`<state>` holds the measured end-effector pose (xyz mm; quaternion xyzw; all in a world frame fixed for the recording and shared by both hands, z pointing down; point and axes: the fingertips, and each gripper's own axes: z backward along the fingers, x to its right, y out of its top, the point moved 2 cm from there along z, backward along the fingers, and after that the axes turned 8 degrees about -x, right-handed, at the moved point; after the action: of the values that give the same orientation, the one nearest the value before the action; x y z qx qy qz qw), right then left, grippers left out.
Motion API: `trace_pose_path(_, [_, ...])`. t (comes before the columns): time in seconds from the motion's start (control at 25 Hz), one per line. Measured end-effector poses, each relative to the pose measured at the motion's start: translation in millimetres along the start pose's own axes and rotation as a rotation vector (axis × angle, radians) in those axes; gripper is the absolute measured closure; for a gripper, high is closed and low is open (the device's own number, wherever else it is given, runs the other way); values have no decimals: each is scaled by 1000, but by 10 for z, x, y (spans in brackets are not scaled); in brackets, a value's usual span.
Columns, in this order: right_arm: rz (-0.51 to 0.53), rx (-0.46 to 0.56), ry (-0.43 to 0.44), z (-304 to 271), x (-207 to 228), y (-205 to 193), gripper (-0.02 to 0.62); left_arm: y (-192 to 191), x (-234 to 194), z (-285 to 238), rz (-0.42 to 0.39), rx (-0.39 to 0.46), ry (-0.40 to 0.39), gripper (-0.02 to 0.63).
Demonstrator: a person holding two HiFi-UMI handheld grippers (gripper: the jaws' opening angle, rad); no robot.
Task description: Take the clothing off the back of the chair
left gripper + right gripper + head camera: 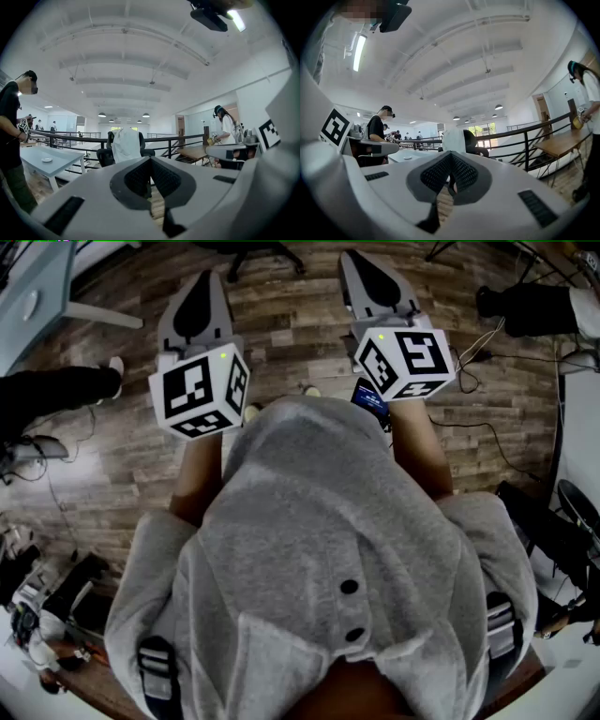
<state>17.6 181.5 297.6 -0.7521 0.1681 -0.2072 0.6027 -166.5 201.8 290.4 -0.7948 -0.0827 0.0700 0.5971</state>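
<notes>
The left tool [150, 161] and right tool [450, 157] are closed, holding nothing. Well ahead of them, white clothing [125, 144] hangs on the chair [104, 157].

Bright, even light is coming from a ceiling tube lamp [236, 19] glaring at one o'clock (ten o'clock in the right gripper view); fisheye distortion is bending edges, blackening corners.

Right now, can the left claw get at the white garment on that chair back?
Probably not yet: the white garment drapes the chair well ahead of the shut left claw. Nothing visibly blocks the way.
</notes>
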Motion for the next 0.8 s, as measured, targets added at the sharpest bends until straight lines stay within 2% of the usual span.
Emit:
trace_pose_path(0.28, [-31, 30, 53, 50, 54, 55, 584, 33, 101, -5, 44, -5, 1, 595])
trace_pose_path(0.48, [-83, 58, 85, 45, 119, 72, 584, 43, 103, -13, 37, -4, 31, 595])
trace_pose_path(0.8, [-42, 39, 127, 30, 0, 54, 584, 36, 110, 51, 38, -3, 57, 595])
